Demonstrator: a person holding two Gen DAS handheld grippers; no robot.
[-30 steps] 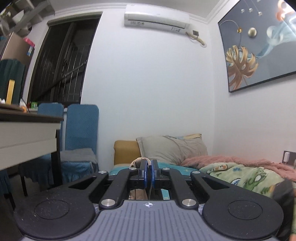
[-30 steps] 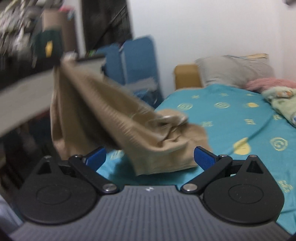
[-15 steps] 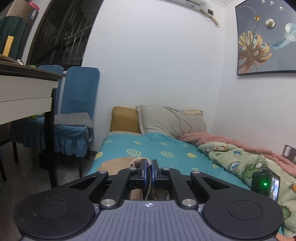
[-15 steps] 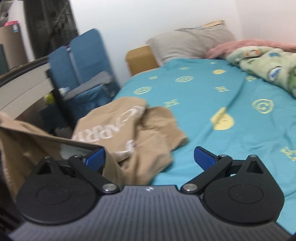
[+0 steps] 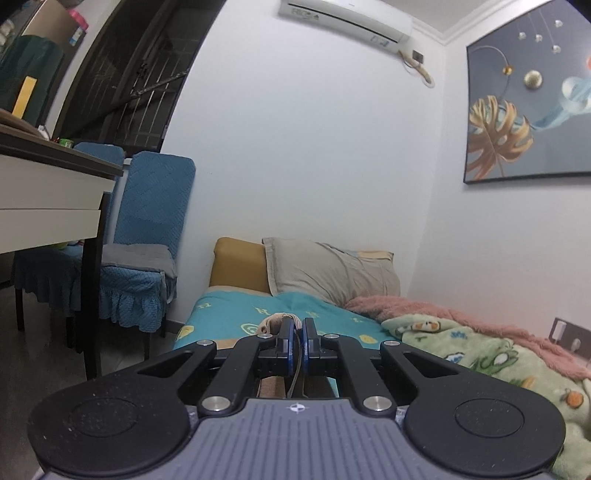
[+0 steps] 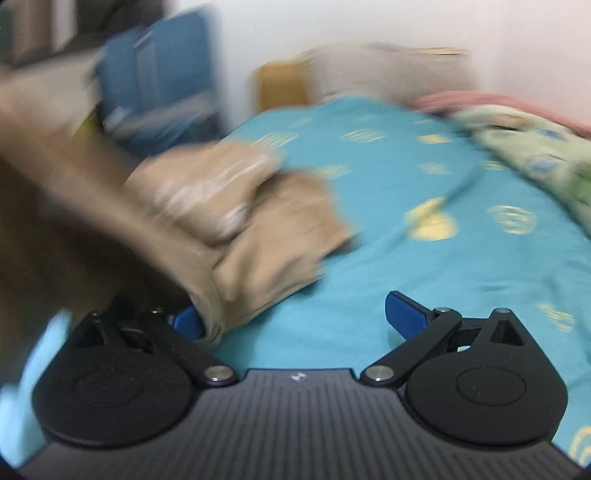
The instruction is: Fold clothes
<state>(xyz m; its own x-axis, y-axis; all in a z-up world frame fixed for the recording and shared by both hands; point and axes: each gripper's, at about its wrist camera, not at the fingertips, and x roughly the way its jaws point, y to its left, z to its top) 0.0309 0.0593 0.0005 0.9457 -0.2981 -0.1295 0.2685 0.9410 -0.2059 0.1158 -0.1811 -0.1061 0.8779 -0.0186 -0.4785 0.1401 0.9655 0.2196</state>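
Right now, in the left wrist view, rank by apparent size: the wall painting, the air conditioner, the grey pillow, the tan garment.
1. wall painting
2. grey pillow
3. air conditioner, close to the pillow, so unsure
4. tan garment, mostly hidden behind the left gripper

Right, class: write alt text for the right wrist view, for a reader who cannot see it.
A blurred, crumpled tan cotton garment lies on a teal bedsheet with yellow motifs, rising off the left edge. The open black right gripper with blue pads frames it below, cloth draped over its left finger.
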